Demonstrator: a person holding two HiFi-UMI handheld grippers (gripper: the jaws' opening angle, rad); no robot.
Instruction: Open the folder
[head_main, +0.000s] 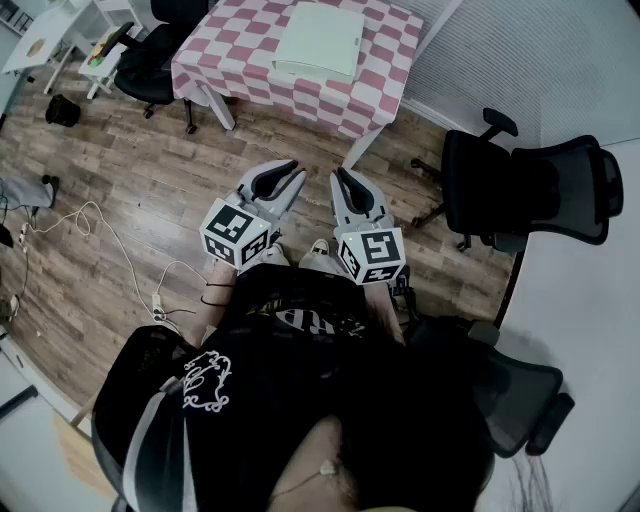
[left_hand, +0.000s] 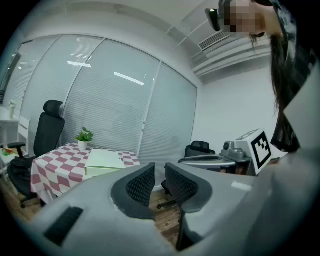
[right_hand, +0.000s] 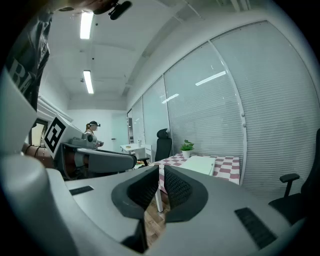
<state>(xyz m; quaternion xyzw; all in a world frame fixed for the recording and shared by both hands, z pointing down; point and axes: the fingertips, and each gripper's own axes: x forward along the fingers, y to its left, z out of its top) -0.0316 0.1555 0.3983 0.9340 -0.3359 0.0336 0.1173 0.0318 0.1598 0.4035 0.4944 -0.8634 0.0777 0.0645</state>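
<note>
A pale green folder (head_main: 320, 40) lies closed and flat on a table with a pink-and-white checked cloth (head_main: 220, 50) at the top of the head view. It also shows in the left gripper view, folder (left_hand: 102, 161), and in the right gripper view, folder (right_hand: 200, 164). Both grippers hang side by side over the wooden floor, well short of the table. The left gripper (head_main: 288, 172) (left_hand: 160, 169) has a narrow gap between its jaws, with nothing in it. On the right gripper (head_main: 342, 178) (right_hand: 161, 170) the pads nearly touch and hold nothing.
A small potted plant (left_hand: 84, 137) stands on the table behind the folder. Black office chairs stand at the right (head_main: 520, 190), beside the table's left end (head_main: 150, 65) and at the lower right (head_main: 510, 400). Cables (head_main: 110, 250) trail across the floor at left. A white desk (head_main: 590, 330) runs along the right.
</note>
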